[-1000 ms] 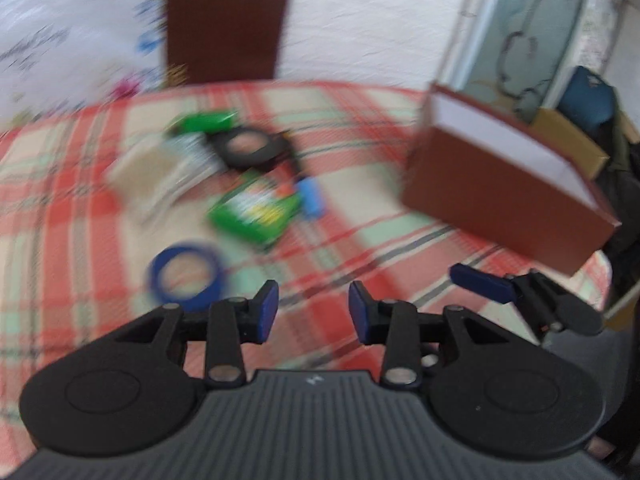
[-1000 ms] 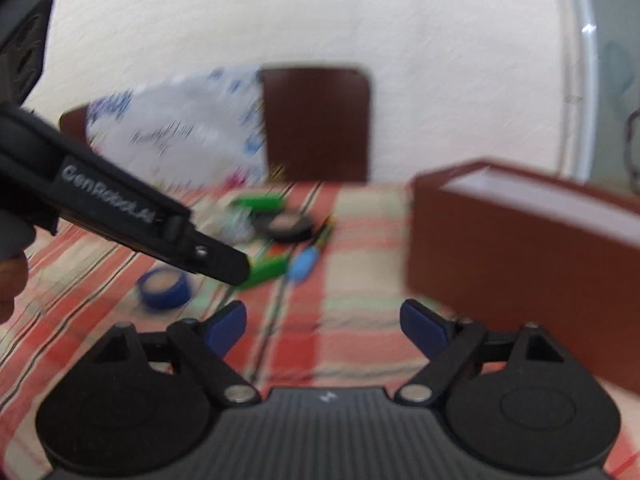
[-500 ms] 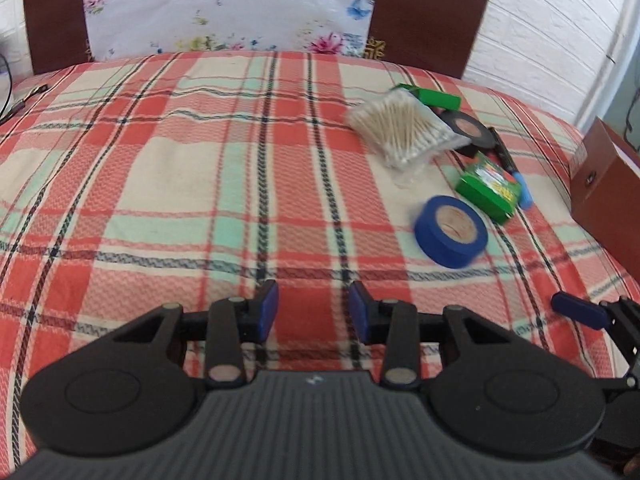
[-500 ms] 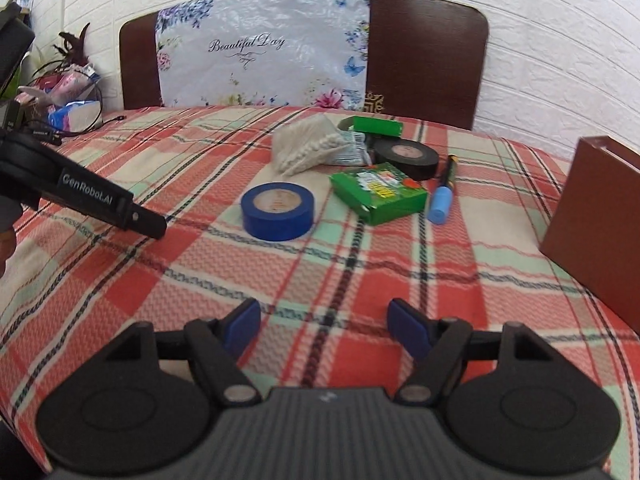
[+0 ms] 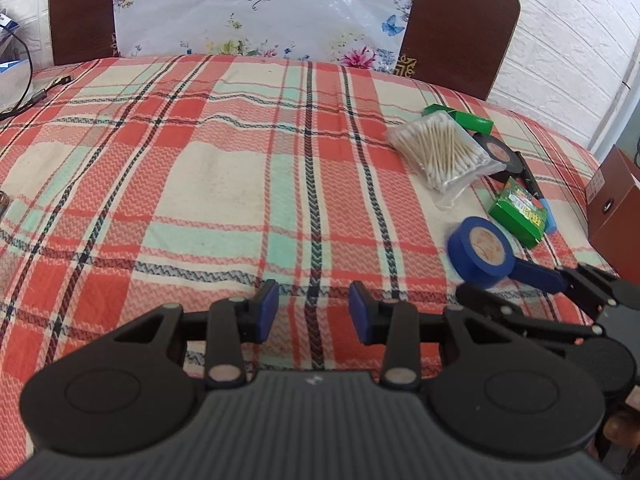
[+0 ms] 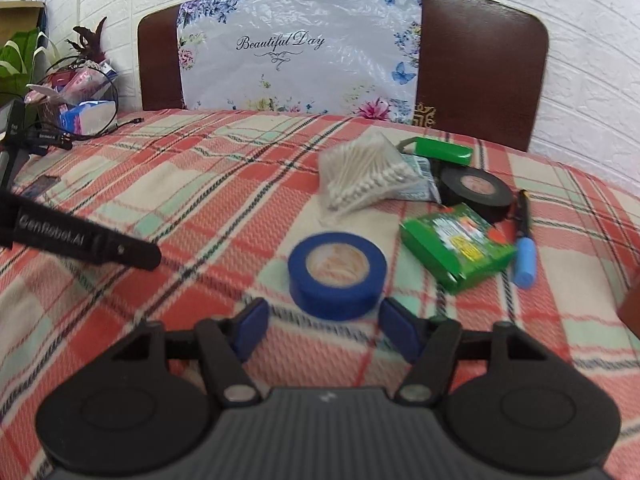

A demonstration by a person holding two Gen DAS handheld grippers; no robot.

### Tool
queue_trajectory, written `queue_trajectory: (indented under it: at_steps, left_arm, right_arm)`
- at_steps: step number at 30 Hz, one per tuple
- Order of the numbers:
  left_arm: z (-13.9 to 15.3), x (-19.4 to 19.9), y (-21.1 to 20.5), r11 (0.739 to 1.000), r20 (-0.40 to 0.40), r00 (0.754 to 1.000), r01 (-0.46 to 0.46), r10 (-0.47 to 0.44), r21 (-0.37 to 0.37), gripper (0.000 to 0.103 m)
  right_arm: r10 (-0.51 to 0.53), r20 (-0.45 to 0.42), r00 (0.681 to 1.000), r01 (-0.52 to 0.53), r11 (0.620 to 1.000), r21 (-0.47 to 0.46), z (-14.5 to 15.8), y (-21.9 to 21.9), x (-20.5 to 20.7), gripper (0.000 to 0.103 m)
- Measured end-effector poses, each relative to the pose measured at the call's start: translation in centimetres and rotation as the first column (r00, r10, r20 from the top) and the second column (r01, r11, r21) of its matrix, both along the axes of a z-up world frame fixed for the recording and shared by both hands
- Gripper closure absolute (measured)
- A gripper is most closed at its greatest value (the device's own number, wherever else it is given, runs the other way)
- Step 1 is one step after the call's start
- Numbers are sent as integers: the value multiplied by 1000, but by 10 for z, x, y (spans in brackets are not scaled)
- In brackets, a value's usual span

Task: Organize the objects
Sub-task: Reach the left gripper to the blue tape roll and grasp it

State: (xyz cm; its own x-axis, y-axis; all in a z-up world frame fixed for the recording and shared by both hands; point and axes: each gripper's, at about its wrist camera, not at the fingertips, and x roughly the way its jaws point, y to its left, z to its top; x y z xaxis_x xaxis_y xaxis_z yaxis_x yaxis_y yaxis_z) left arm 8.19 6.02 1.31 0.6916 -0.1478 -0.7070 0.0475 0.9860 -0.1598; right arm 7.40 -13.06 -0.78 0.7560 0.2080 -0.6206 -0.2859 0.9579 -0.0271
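A blue tape roll [image 6: 337, 276] lies flat on the plaid tablecloth just ahead of my right gripper [image 6: 326, 330], which is open with its fingertips either side of the roll's near edge. Behind it lie a bag of cotton swabs [image 6: 368, 178], a black tape roll [image 6: 476, 192], a green box [image 6: 456, 248], a blue-capped marker [image 6: 524, 240] and a green packet [image 6: 442, 151]. My left gripper [image 5: 313, 312] is open and empty over bare cloth. In its view the blue tape roll [image 5: 480, 251] and swabs [image 5: 444, 154] are to the right, with a right gripper fingertip [image 5: 534, 276] touching the roll.
A brown box [image 5: 616, 204] stands at the table's right edge. A chair with a floral "Beautiful Day" cover [image 6: 300, 52] stands behind the table. Clutter, cables and a plant [image 6: 72, 96] sit at the far left.
Both grippers have moved forward. The right gripper has come up to the blue tape roll, which now sits at its fingertips. The left view has steadied over the cloth.
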Motion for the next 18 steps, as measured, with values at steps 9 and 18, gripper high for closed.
queue_trajectory:
  at_steps: [9,18]
  left_arm:
    - [9,0,8,995,-51,999,-5,0,-97,50]
    - [27,38,-42,983,-26,990,133,-138,-122,52]
  right_arm:
    - [145,57,988,-138,984,-117,0,32,-31,95]
    - [31,19,999,-31,999,12,7,-2,-9,53]
